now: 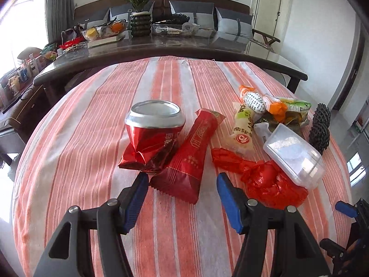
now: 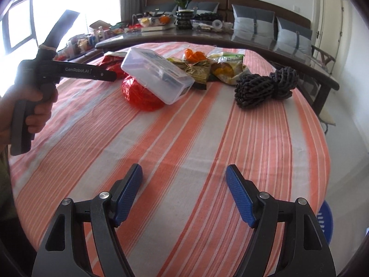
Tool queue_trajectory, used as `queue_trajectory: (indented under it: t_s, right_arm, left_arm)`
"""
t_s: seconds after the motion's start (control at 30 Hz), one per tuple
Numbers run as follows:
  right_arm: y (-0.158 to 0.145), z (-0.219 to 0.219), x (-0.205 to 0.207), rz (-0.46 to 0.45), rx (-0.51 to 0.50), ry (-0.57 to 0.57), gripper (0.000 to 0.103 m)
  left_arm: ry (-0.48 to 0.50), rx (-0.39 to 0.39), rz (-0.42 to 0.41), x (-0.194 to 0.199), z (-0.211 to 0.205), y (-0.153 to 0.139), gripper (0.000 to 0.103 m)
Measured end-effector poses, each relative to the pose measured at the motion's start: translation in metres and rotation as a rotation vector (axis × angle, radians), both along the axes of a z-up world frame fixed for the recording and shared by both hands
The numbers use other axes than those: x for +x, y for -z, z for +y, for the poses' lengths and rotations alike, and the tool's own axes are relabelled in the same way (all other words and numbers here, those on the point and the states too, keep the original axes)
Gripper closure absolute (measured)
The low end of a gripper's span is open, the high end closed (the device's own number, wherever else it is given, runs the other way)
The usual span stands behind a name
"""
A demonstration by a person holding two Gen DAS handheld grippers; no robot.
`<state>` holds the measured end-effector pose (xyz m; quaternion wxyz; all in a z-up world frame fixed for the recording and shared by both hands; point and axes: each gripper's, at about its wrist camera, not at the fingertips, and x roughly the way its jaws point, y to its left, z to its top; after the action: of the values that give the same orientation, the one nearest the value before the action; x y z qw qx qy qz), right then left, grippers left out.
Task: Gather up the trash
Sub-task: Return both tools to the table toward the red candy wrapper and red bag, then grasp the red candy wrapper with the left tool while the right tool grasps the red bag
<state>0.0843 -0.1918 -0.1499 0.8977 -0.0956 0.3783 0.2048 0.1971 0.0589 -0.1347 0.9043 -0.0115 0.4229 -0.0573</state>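
On the striped orange-and-white tablecloth (image 1: pixel 92 120) the trash lies in a row. At the left stands the crushed red aluminium can (image 1: pixel 151 136), touching the dark red foil snack wrapper (image 1: pixel 191 154). Further right is the crumpled red plastic bag (image 1: pixel 265 180), with the clear plastic box (image 1: pixel 295 154) leaning on it. The left gripper (image 1: pixel 182 184) has its tongs apart, just before the wrapper. The right gripper (image 2: pixel 183 180) is also apart, over bare cloth. The thin wrapper may slip out, or the tongs may pinch the cloth and knock the can.
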Motion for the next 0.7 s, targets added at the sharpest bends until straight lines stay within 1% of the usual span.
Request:
queue_trajectory:
  t_s: [0.03,0.1,0.23,0.3,0.37,0.47,0.57,0.63,0.7]
  right_arm:
    - [0.0,0.0,0.0,0.0,0.0,0.0,0.026]
    - [0.0,0.0,0.0,0.0,0.0,0.0,0.026]
    - [0.0,0.0,0.0,0.002,0.005,0.003,0.025]
    - [0.0,0.0,0.001,0.002,0.004,0.003,0.025]
    - [0.0,0.0,0.001,0.003,0.005,0.003,0.025]
    - [0.0,-0.001,0.001,0.005,0.006,0.004,0.025]
    - [0.0,-0.002,0.0,0.006,0.009,0.005,0.025]
    - [0.0,-0.003,0.0,0.007,0.009,0.006,0.025]
    - [0.0,-0.003,0.0,0.006,0.009,0.006,0.025]
  left_arm:
    - [0.007,0.012,-0.004,-0.001,-0.001,0.001,0.041]
    - [0.021,0.029,-0.01,-0.004,-0.004,0.001,0.061]
    - [0.016,0.018,-0.02,-0.016,-0.002,-0.001,0.062]
    - [0.007,-0.002,-0.018,-0.029,0.002,-0.003,0.062]
    - [0.0,-0.021,0.002,-0.046,0.005,-0.004,0.062]
    - [0.004,-0.019,0.036,-0.076,0.006,-0.003,0.061]
    - [0.03,-0.021,0.072,-0.101,0.001,0.002,0.059]
    - [0.06,-0.046,0.096,-0.109,-0.001,0.004,0.055]
    - [0.094,-0.055,0.1,-0.11,-0.005,0.004,0.042]
